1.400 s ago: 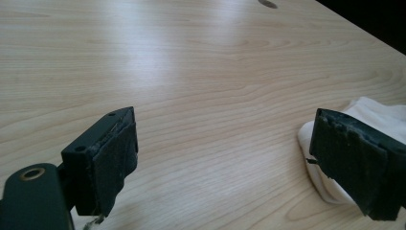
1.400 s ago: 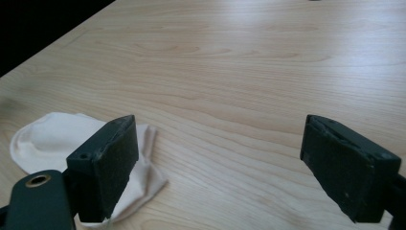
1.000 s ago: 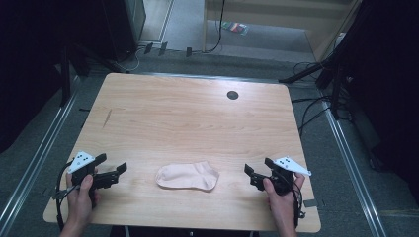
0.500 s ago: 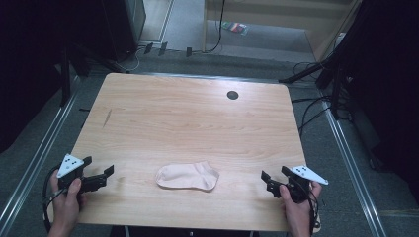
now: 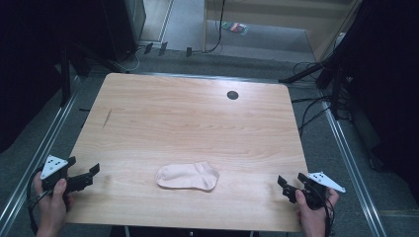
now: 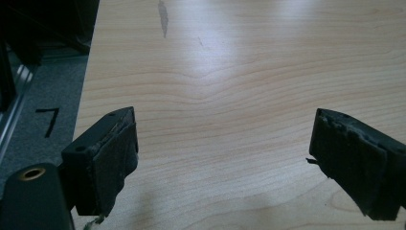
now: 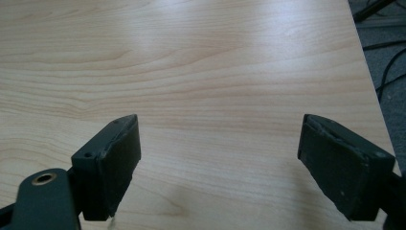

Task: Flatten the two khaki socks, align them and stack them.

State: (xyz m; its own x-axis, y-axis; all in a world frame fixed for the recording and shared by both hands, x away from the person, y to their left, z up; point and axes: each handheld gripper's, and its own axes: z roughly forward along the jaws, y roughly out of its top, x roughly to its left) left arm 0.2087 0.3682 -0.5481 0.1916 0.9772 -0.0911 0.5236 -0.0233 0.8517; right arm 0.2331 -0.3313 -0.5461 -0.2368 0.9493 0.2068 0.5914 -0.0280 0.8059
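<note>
Hand-held gripper at left (image 5: 81, 178) and its twin at right (image 5: 291, 186) wait with jaws apart and empty at the counter's (image 5: 197, 118) near corners – the sock (image 5: 188, 176) lies flat at six o'clock between them – so I judge the grasp not yet begun, each needing to close inward on an end.

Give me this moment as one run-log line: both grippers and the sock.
left gripper: open, empty, near left table edge | right gripper: open, empty, near right front corner | sock: flat on table, between them, untouched

1. The right gripper (image 7: 220, 163) is holding its two black jaws wide apart, with nothing between them.
2. Bare wood-grain table (image 7: 201, 72) is lying beneath.
3. The table's right edge is showing grey floor (image 7: 390, 81) and cables (image 7: 383, 45) beyond.
</note>
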